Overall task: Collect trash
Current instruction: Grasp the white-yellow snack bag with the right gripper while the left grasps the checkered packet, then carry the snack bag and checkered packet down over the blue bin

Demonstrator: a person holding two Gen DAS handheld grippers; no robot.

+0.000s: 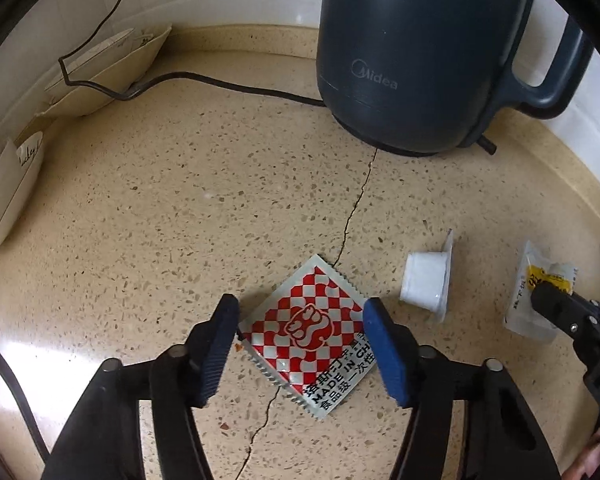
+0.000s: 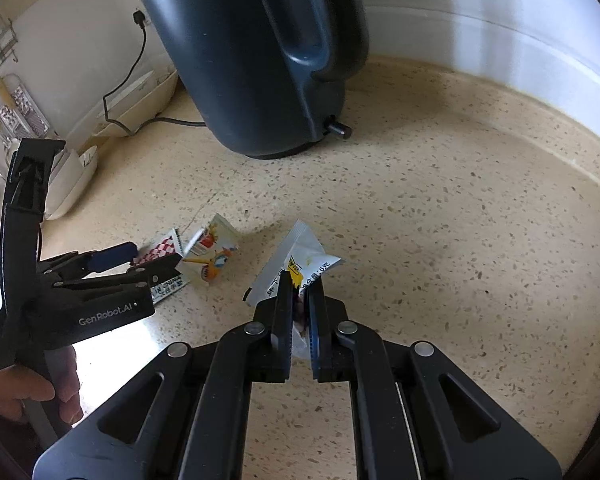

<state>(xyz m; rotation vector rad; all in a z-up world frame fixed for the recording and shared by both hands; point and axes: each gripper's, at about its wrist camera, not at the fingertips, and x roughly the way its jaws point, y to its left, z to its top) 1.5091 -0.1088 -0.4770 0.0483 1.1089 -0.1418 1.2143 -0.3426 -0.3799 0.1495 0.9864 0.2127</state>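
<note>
A red-and-white checkered packet (image 1: 312, 336) lies flat on the speckled counter (image 1: 160, 200). My left gripper (image 1: 302, 306) straddles it, and the blue pads (image 1: 384, 352) meet its two side corners. In the right wrist view the left gripper (image 2: 154, 255) has the packet (image 2: 162, 246) bowed up between its fingers. My right gripper (image 2: 300, 280) is shut on a white sachet with yellow print (image 2: 304, 258), which sticks out past the fingertips. From the left wrist view the right gripper (image 1: 548, 300) sits on the same sachet (image 1: 540, 276) at the right edge.
A small white portion cup (image 1: 424, 280) lies on its side between the two packets, its colourful lid (image 2: 210, 252) facing the right camera. A dark blue kettle (image 1: 412, 56) stands behind, its cord (image 1: 204, 80) running left to cream dishes (image 1: 112, 68) by the wall. A crack crosses the counter.
</note>
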